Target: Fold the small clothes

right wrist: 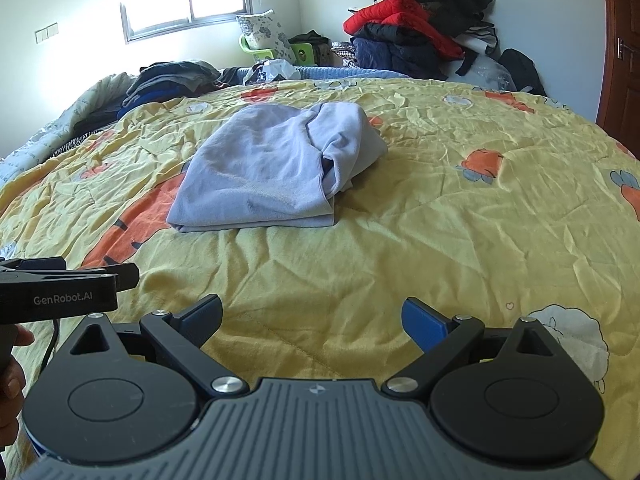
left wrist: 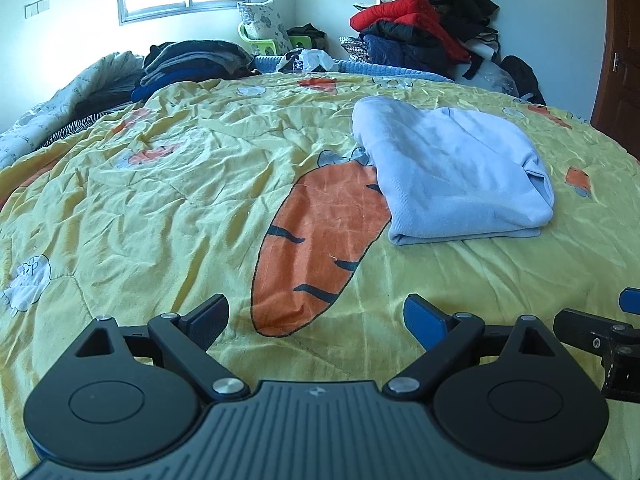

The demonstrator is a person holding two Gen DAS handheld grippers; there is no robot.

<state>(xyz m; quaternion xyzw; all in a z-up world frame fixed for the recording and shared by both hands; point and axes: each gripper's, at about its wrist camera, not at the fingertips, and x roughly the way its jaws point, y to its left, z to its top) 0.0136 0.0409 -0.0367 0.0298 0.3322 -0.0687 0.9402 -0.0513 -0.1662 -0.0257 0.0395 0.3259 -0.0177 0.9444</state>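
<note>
A light blue garment (left wrist: 456, 168) lies folded into a rough rectangle on the yellow carrot-print quilt (left wrist: 168, 184). It also shows in the right wrist view (right wrist: 272, 168), with a bunched fold on its right side. My left gripper (left wrist: 316, 320) is open and empty, low over the quilt, well short of the garment and to its left. My right gripper (right wrist: 312, 320) is open and empty, also short of the garment. The left gripper's side shows at the left edge of the right wrist view (right wrist: 68, 284).
A stack of dark folded clothes (left wrist: 192, 64) sits at the quilt's far left. A pile of red and black jackets (left wrist: 424, 28) stands at the far right corner. A grey patterned blanket (left wrist: 52, 112) lies along the left edge. A wooden door (left wrist: 620, 60) is at right.
</note>
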